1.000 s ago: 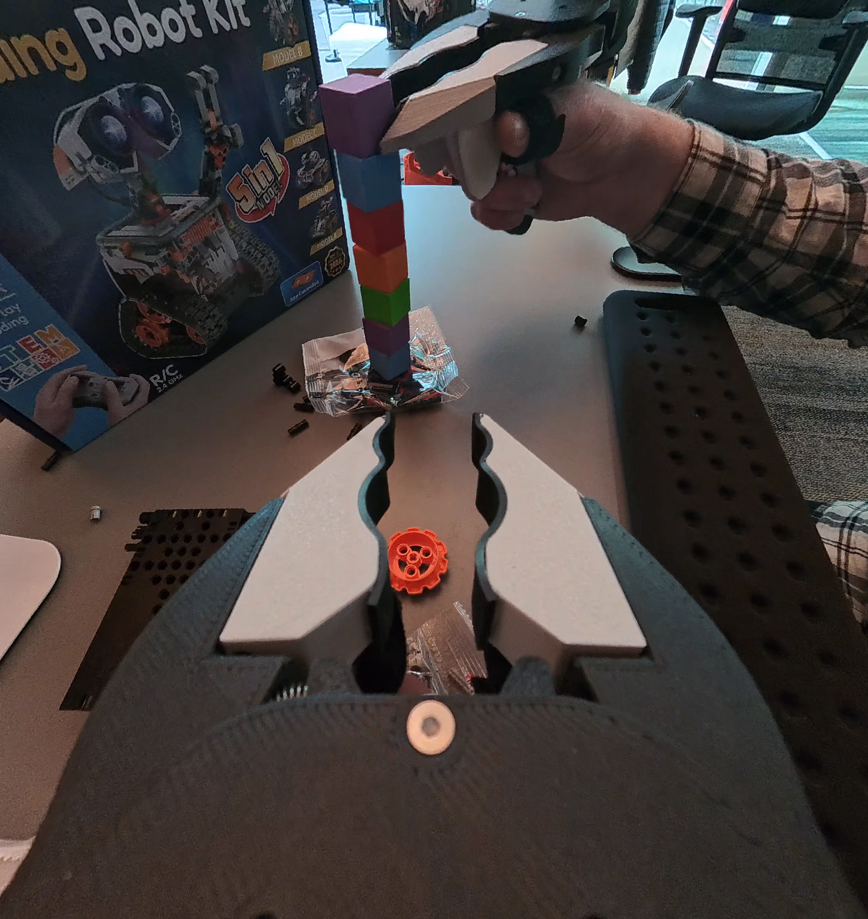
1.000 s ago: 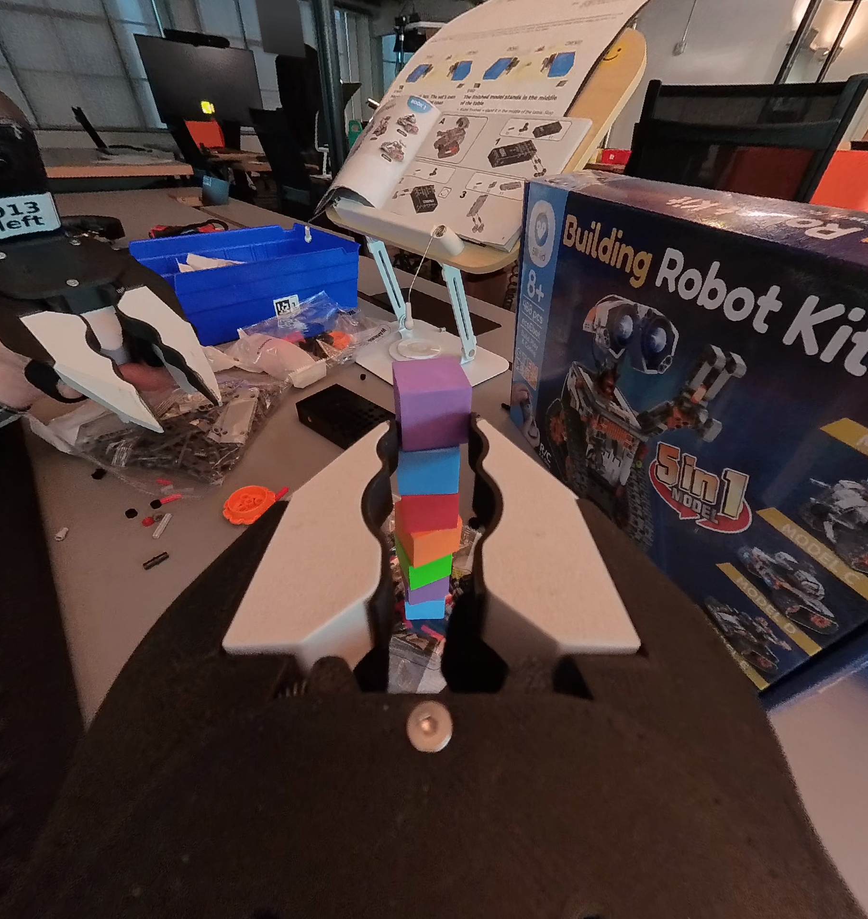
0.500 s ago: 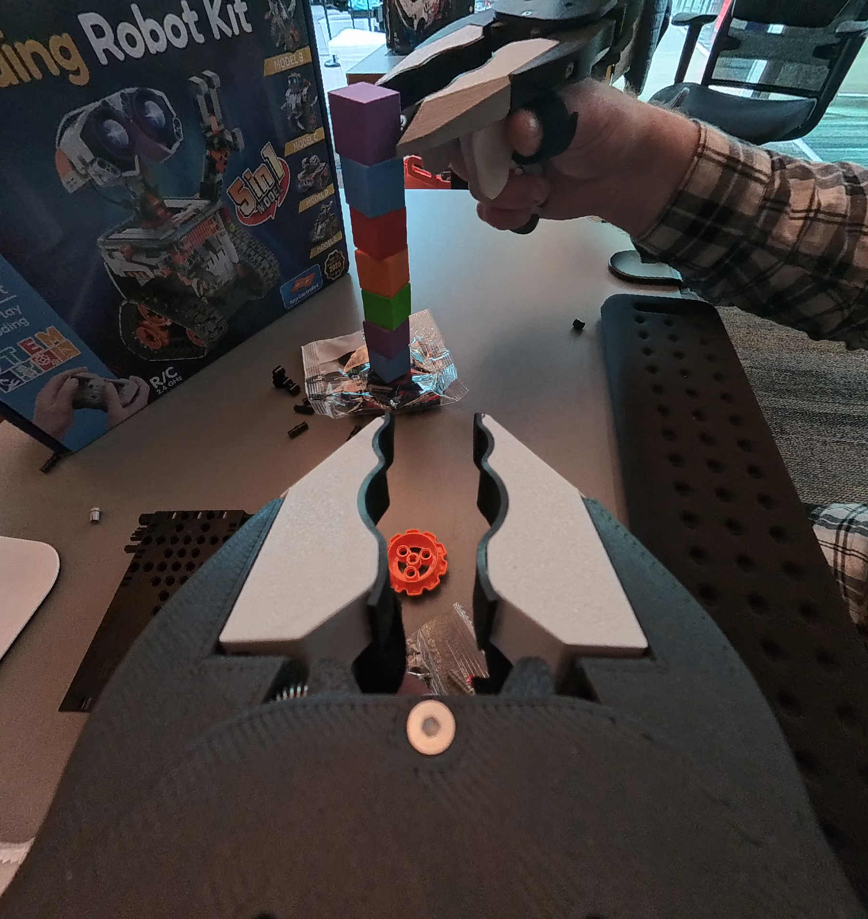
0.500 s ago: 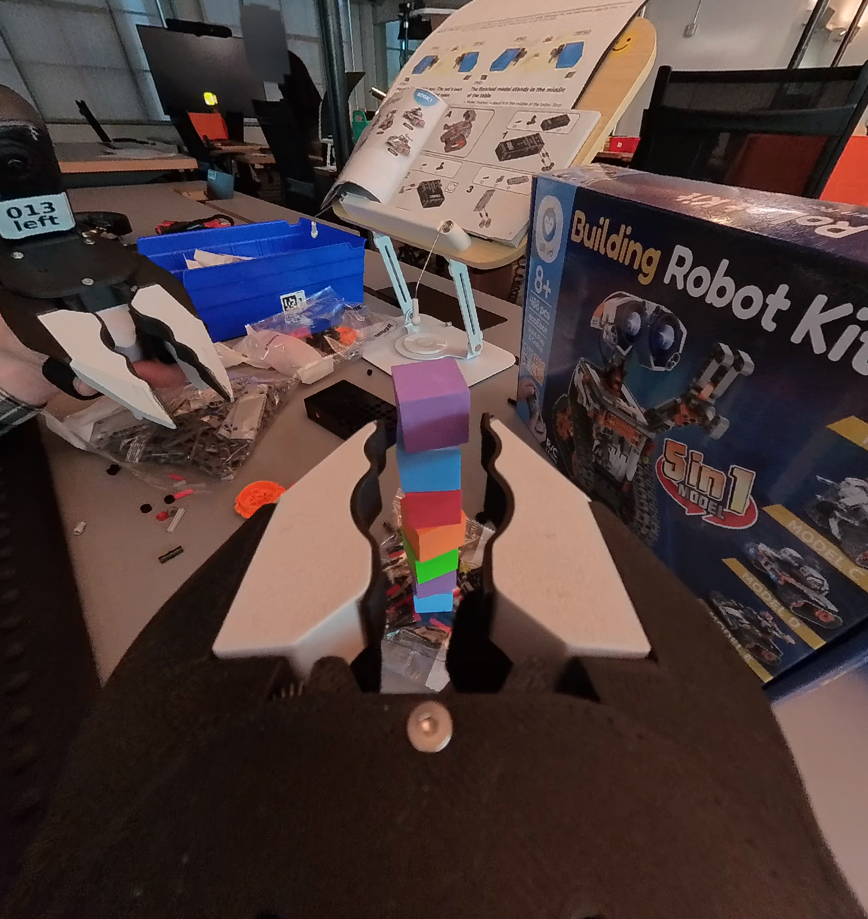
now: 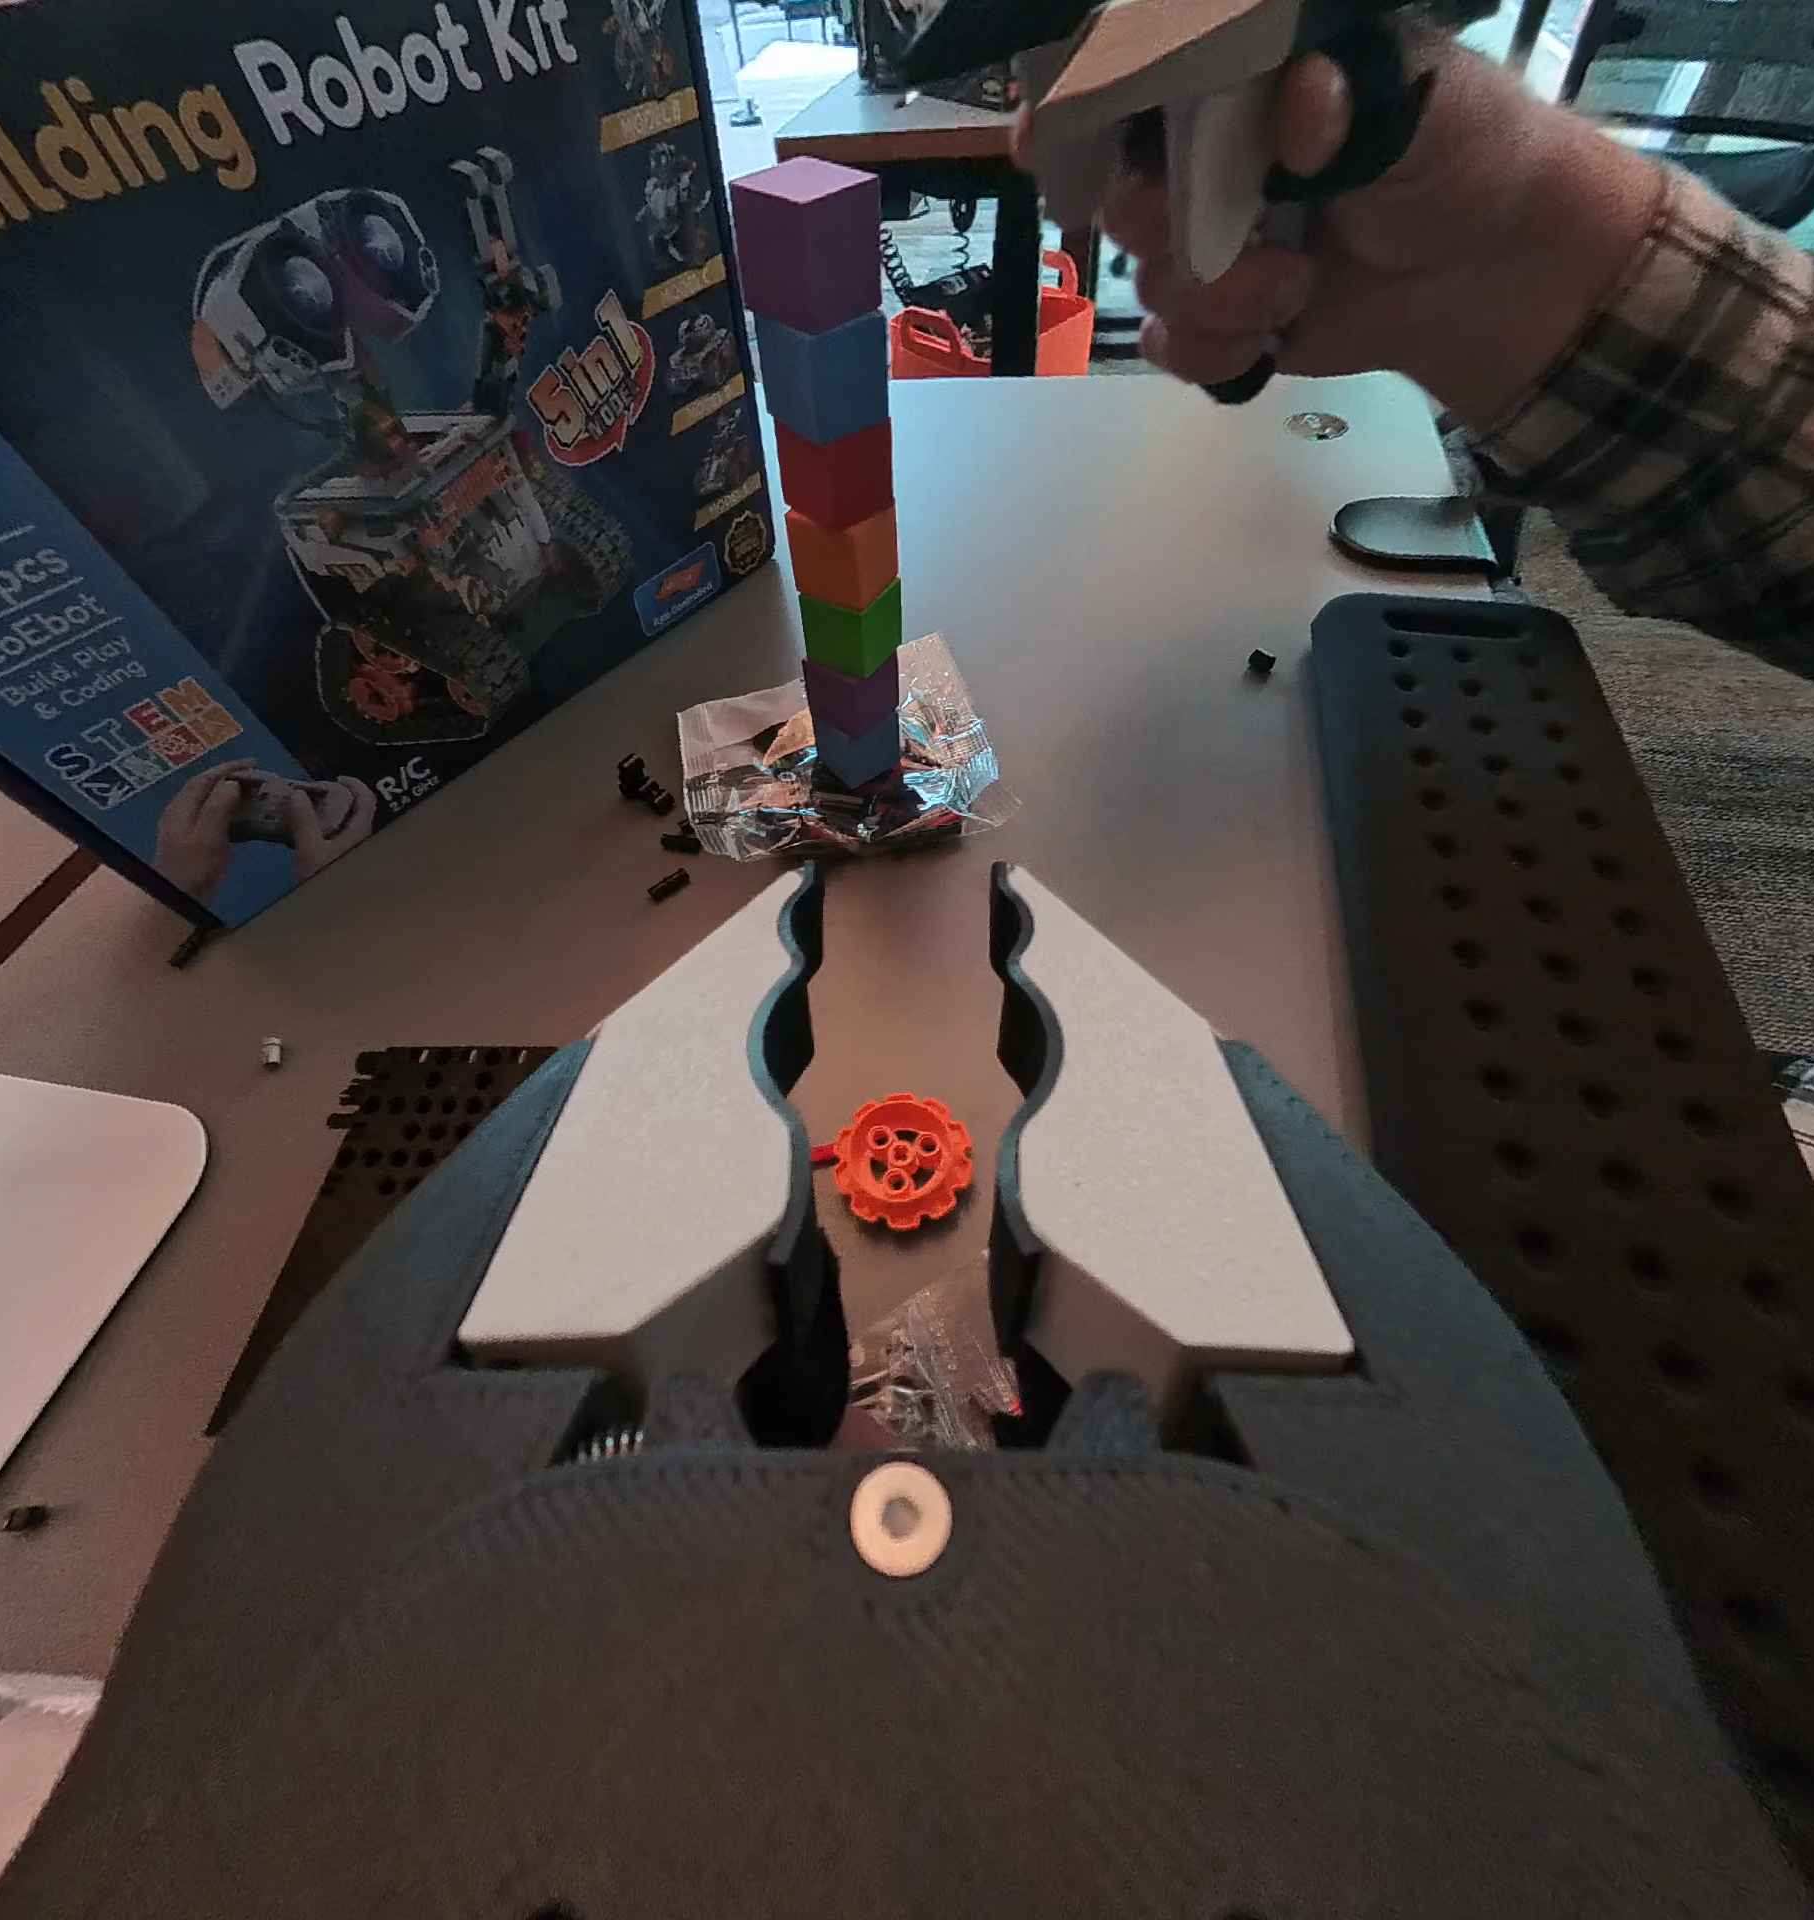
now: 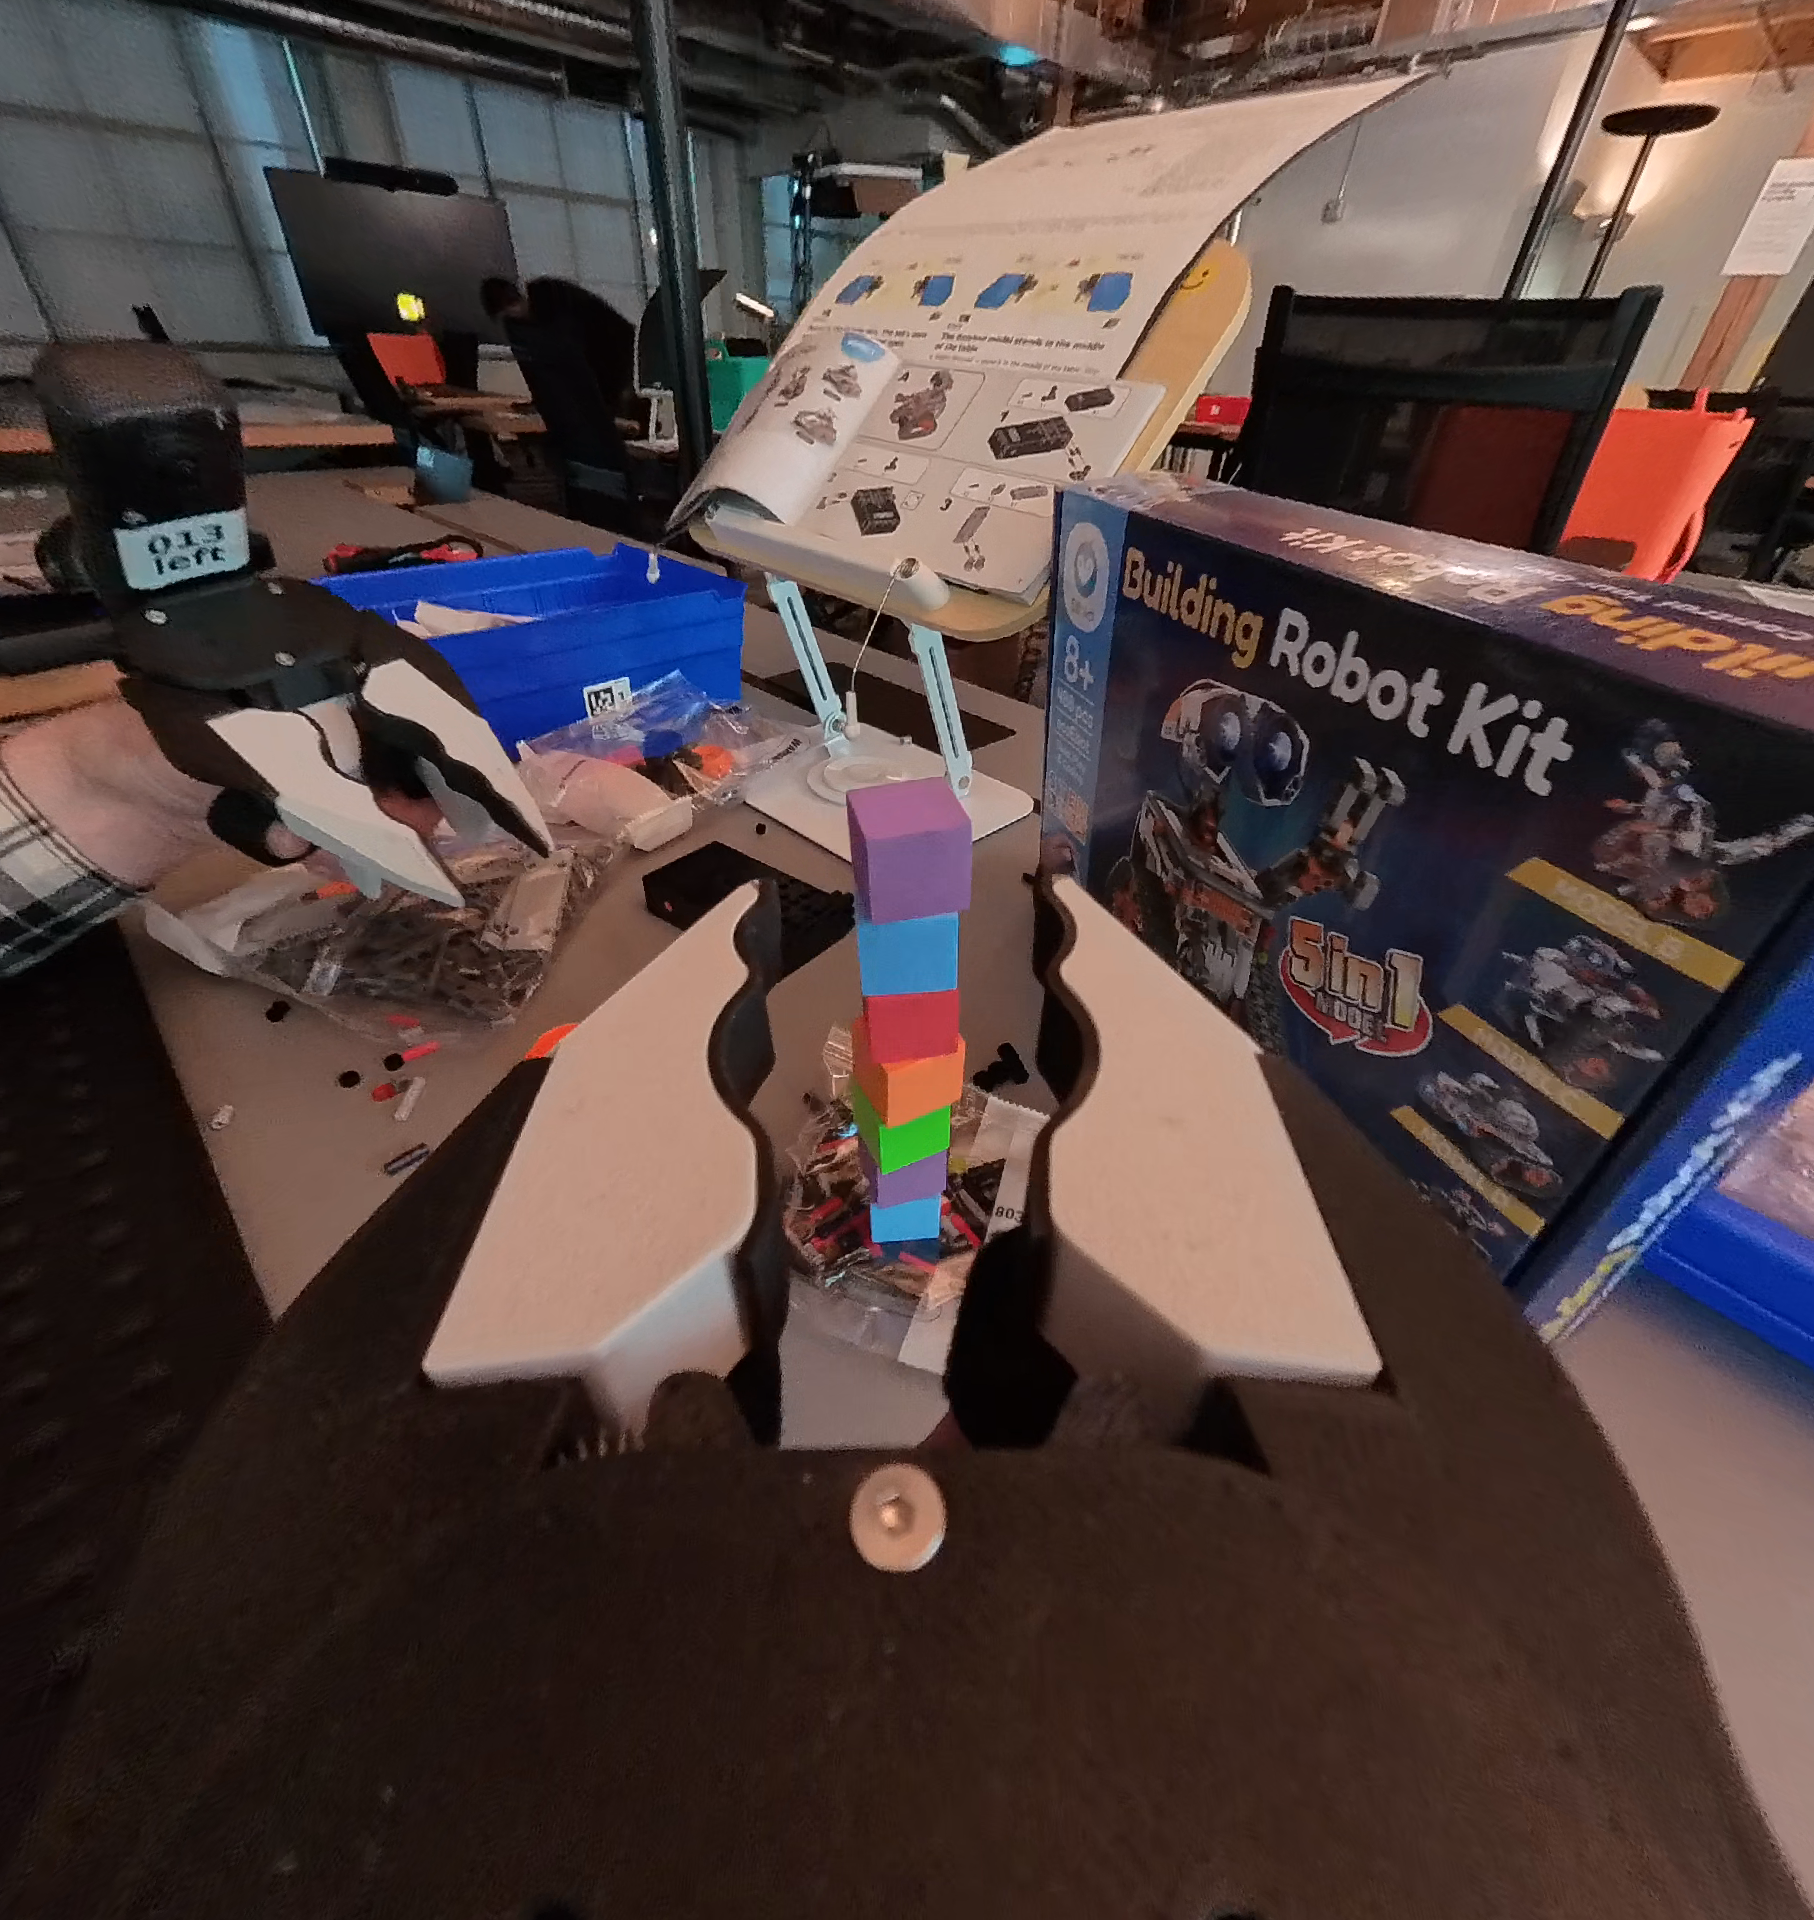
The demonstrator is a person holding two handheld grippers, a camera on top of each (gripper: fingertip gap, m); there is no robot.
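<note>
Both grippers, right gripper (image 6: 898, 904) and left gripper (image 5: 898, 883), gape empty near block tower (image 6: 908, 997).

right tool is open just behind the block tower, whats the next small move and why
Probably back the right tool straight away from the tower, staying open. The stack of seven blocks stands free on a crinkly bag, its upper blocks slightly offset, and nothing grips the purple block on top. Any sideways brush could topple it.

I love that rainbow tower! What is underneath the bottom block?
The block tower stands on a crinkly clear plastic bag of small dark parts, lying on the table. The spot right under the bottom block is hidden.
</note>
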